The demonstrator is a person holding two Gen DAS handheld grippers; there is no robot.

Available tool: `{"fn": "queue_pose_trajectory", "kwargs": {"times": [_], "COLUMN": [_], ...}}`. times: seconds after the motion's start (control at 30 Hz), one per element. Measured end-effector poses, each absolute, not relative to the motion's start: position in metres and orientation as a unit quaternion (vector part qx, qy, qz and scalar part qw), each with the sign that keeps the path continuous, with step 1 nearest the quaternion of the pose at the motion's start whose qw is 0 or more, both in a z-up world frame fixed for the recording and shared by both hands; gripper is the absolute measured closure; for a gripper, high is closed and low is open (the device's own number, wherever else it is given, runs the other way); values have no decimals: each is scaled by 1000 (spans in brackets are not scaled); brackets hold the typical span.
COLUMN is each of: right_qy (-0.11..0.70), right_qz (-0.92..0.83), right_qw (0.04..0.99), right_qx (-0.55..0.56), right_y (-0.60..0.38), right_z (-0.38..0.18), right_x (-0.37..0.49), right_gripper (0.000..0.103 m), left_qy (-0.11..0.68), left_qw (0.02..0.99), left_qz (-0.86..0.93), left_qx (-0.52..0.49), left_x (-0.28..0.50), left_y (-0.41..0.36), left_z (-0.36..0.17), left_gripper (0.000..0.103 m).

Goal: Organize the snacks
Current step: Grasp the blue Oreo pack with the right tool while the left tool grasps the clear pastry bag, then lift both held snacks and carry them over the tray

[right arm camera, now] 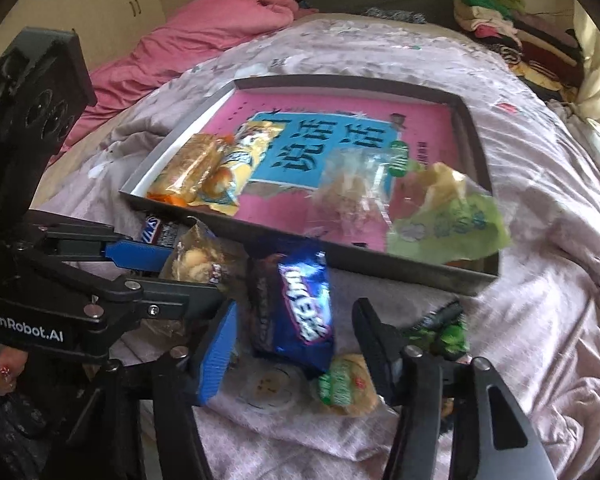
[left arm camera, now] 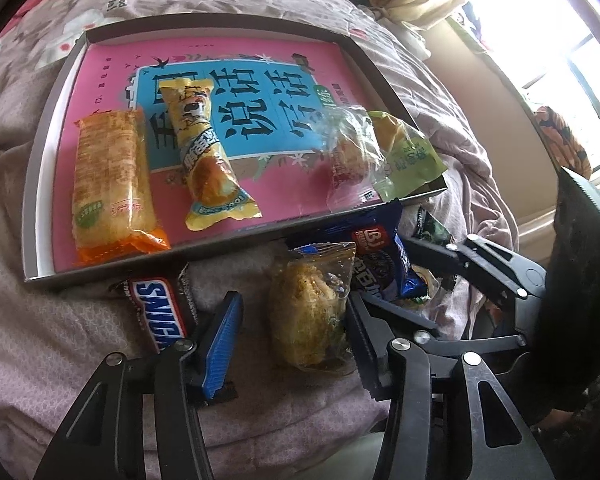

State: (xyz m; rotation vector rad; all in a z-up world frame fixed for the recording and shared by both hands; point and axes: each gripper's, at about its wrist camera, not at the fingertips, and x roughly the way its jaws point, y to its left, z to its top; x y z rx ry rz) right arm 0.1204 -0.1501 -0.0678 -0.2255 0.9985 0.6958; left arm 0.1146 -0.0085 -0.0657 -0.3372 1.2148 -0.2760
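A grey tray [left arm camera: 44, 160] with a pink liner lies on the bed; it also shows in the right wrist view [right arm camera: 472, 280]. In it lie an orange wafer pack [left arm camera: 108, 184], a yellow bread pack [left arm camera: 208, 152], a clear pastry pack [left arm camera: 352, 152] and a green pack [left arm camera: 412, 156]. My left gripper [left arm camera: 294, 340] is open around a clear pack of yellow pastry [left arm camera: 312, 312] on the bedspread. A Snickers bar [left arm camera: 160, 308] lies left of it. My right gripper [right arm camera: 296, 344] is open around a blue cookie pack [right arm camera: 296, 304]. The left gripper [right arm camera: 188, 276] shows in the right wrist view.
A green-wrapped cookie [right arm camera: 348, 384], a clear round cookie pack [right arm camera: 268, 388] and a dark green candy [right arm camera: 444, 332] lie by the right gripper. Pink quilt [right arm camera: 204, 28] at the far left, clothes pile [right arm camera: 512, 36] far right. A window [left arm camera: 540, 40] is at the right.
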Motion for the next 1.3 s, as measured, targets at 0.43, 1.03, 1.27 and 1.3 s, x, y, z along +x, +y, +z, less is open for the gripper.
{"fn": "queue_pose_trajectory", "kwargs": {"times": [0.43, 1.03, 1.27, 1.3], "right_qy": [488, 476, 468, 466], "right_qz": [354, 346, 345, 343], "right_qw": [796, 808, 813, 815], "right_qx": [-61, 21, 32, 34], "right_y": [-145, -174, -180, -182], "right_z": [-79, -58, -49, -47], "right_x": [128, 129, 125, 125], "right_gripper": [79, 80, 80, 80], "left_qy": [578, 562, 551, 549], "left_qw": [789, 795, 803, 804], "left_qz": [-126, -134, -134, -134], "left_qx": [-165, -188, -184, -184], "left_x": [115, 110, 107, 106], "left_y": [-1, 7, 9, 10], "left_z": [-74, -66, -55, -53], "left_gripper": [60, 74, 74, 74]}}
